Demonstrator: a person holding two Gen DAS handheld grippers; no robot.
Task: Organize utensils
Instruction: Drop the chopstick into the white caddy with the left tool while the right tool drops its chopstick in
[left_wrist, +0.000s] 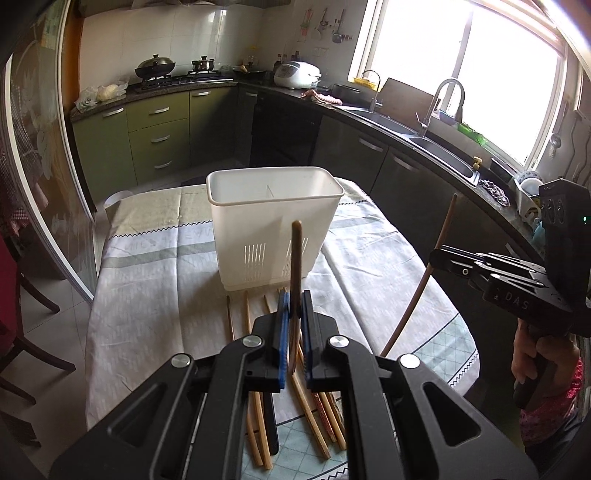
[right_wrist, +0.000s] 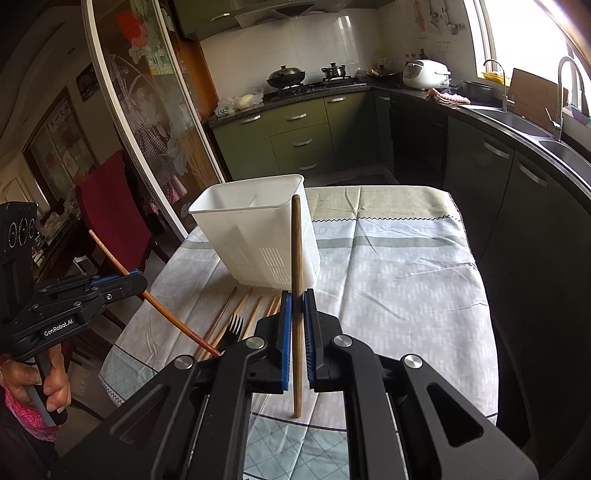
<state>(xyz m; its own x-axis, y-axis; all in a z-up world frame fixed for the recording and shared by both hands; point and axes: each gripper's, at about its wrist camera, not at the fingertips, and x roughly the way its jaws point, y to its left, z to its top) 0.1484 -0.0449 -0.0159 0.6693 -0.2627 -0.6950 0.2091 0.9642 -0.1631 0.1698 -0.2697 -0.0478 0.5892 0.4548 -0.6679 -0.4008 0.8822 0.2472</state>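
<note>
Home kitchen, lived-in. Far wall: gas hob (left_wrist: 177, 79) with a lidded wok (left_wrist: 155, 66) and a small pot (left_wrist: 202, 64), white tiles behind. Green drawer cabinets (left_wrist: 159, 140) below, dark counter running round the right side with a rice cooker (left_wrist: 297, 74), sink (left_wrist: 439, 151) and tall tap (left_wrist: 439, 103) under a bright window (left_wrist: 461, 74). Ladles hang on the wall. Near: dining table with a patterned cloth (right_wrist: 399, 280), red-draped chair (right_wrist: 110, 214) left, sliding glass door (right_wrist: 147, 122) beside it.

White slotted caddy (left_wrist: 275, 229) stands upright behind loose wooden chopsticks (left_wrist: 258, 417).
</note>
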